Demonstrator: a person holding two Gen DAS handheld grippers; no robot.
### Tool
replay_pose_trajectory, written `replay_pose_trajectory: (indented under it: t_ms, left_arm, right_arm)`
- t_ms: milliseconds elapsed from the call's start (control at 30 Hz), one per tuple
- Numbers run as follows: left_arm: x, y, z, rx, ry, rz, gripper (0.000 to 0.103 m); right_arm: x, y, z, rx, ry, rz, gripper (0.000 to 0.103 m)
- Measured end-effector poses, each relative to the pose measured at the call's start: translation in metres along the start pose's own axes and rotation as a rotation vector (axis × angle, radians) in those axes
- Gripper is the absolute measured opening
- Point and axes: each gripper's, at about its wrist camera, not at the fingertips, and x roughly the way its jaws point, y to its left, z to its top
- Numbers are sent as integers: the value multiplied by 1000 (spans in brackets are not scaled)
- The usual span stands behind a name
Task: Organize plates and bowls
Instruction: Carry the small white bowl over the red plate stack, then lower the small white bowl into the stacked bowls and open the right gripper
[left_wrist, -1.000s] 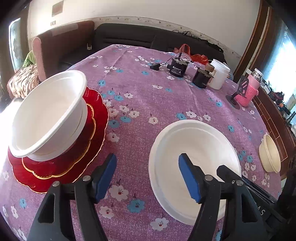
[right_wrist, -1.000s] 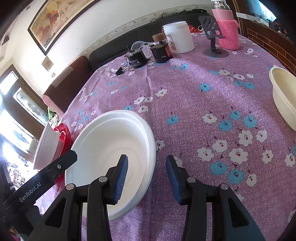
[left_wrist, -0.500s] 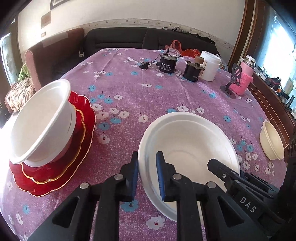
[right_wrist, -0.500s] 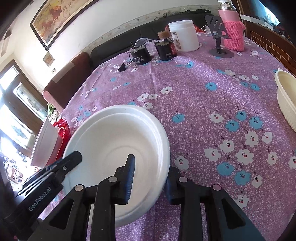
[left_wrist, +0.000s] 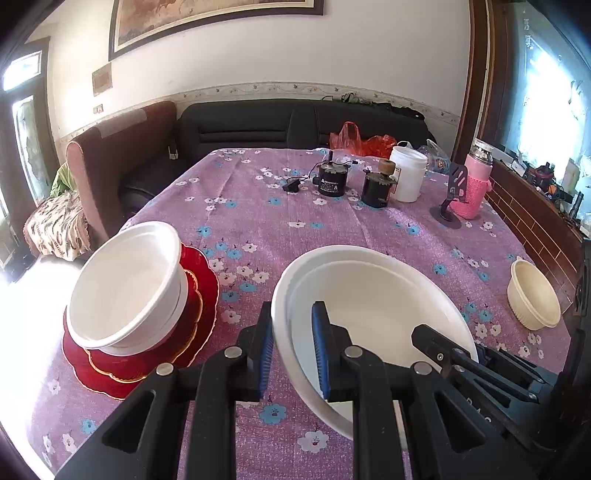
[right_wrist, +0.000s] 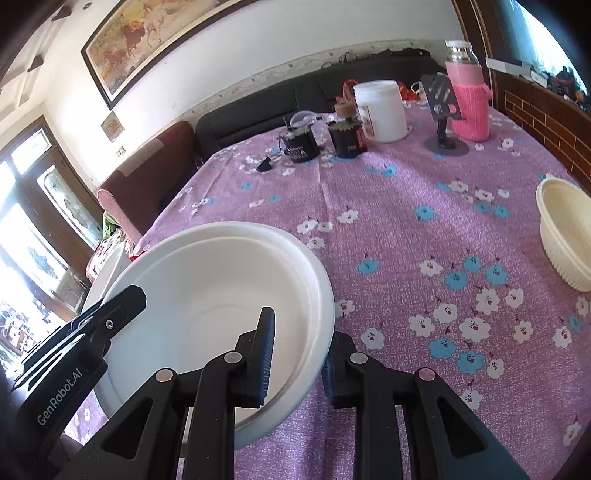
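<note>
Purple flowered cloth covers the table (left_wrist: 332, 229), and just above it a white bowl (left_wrist: 369, 306) is pinched at opposite rims by both sets of fingers. The left gripper (left_wrist: 293, 350) clamps the rim with one pad inside, one outside; the right gripper (right_wrist: 297, 354) has just been closing and grips the far rim likewise. Left of the left fingers, stacked white bowls (left_wrist: 125, 284) sit on red plates (left_wrist: 199, 295). Right of the right fingers lies a cream bowl (right_wrist: 565, 236)

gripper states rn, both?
Left tongs: closed on the white bowl's left rim.
Right tongs: just closed on the same bowl's right rim.
</note>
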Motion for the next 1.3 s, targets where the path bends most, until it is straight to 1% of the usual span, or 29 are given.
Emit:
replay_pose_trajectory:
  t_ms: [233,400,500,700,800,900,1000,1133,1300]
  left_arm:
    - [-15,7,2,-13,-37,6,19]
    - [-28,24,6,-46,-73,12,19]
    - [-36,42,10,-80,-94,25,21]
    - [-49,85,20,-140,-141,97,22]
    - [-55,110,26,-173,-159,127,24]
    - [-60,131,36,-172,-178,161,25]
    - [-59,156,43,-196,-172,166,25]
    - [-47,181,42,-226,-145,202,25]
    - [-32,199,33,-251,-110,231,25]
  right_arm:
    - [-12,16,4,-47,-32,-13,24]
    - [-19,36,9,-97,-50,-15,24]
    - [-23,56,14,-142,-66,-7,24]
    - [-21,110,22,-246,-77,36,25]
    - [-16,140,26,-298,-78,63,25]
    - [-9,168,31,-347,-75,73,25]
    - [1,195,36,-389,-63,78,25]
    - [17,223,38,-427,-33,89,25]
    - [39,242,32,-462,-1,79,25]
